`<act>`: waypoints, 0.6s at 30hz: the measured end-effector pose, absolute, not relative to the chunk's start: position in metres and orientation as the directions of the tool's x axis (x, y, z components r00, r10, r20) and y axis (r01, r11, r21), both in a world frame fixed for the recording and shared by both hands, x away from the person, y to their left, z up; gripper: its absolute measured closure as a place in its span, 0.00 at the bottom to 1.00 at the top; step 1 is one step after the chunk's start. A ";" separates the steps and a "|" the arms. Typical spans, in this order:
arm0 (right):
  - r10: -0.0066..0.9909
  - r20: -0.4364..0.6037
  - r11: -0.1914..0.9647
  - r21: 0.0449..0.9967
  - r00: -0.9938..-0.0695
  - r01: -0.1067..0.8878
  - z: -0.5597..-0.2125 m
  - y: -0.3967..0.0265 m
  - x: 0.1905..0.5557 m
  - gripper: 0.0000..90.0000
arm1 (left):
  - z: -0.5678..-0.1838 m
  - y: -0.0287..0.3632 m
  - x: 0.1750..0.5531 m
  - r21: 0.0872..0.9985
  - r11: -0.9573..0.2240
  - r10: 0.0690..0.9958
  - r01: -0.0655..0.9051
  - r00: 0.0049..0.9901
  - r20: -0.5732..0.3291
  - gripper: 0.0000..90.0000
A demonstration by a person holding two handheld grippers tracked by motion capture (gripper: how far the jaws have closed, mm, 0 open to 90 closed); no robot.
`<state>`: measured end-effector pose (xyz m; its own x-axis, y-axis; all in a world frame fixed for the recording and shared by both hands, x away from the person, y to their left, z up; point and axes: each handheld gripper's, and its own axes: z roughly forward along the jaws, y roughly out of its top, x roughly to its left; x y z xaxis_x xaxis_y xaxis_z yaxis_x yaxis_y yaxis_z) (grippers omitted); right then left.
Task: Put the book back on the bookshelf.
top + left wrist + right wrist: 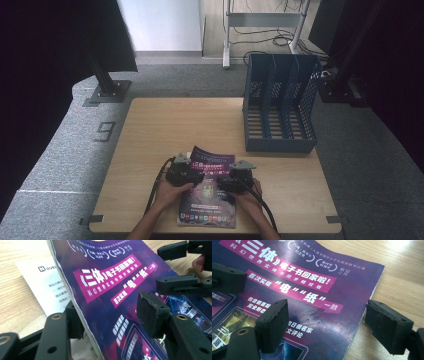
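Two grippers work a purple magazine (209, 192) lying at the bench's (150, 145) near edge: the left gripper (110, 317) straddles its lifted left edge, jaws parted; the right gripper (324, 325) spreads across its right edge, unpinched.

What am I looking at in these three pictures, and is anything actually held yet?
A person at a table holds a hand-operated gripper in each hand. One picture looks down from above; the other two come from cameras riding on each gripper, looking along its black fingers.

On the table lie a purple magazine, a white sheet beneath it, and a blue file rack.

The left gripper straddles the magazine's lifted edge, one finger under and one over, not visibly pressing. The right gripper brackets the opposite edge, open. Nothing is clearly gripped.
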<state>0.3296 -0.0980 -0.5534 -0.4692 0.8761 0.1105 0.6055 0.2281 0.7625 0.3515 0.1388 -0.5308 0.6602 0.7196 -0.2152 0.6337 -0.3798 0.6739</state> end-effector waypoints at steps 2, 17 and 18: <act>0.876 0.110 0.228 0.763 -0.469 0.605 -0.553 -0.098 0.330 0.21 | -0.533 0.139 0.352 0.674 -0.379 0.717 0.634 0.661 -0.219 0.54; 0.877 0.103 0.231 0.764 -0.469 0.602 -0.553 -0.097 0.329 0.21 | -0.533 0.136 0.347 0.693 -0.411 0.702 0.593 0.690 -0.175 0.70; 0.877 0.103 0.231 0.764 -0.469 0.602 -0.553 -0.097 0.329 0.21 | -0.533 0.136 0.347 0.695 -0.409 0.700 0.591 0.692 -0.176 0.71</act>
<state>0.3290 -0.0975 -0.5533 -0.4686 0.8773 0.1035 0.6019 0.2313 0.7644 0.3470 0.1356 -0.5327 0.6922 0.7000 -0.1756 0.5905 -0.4095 0.6954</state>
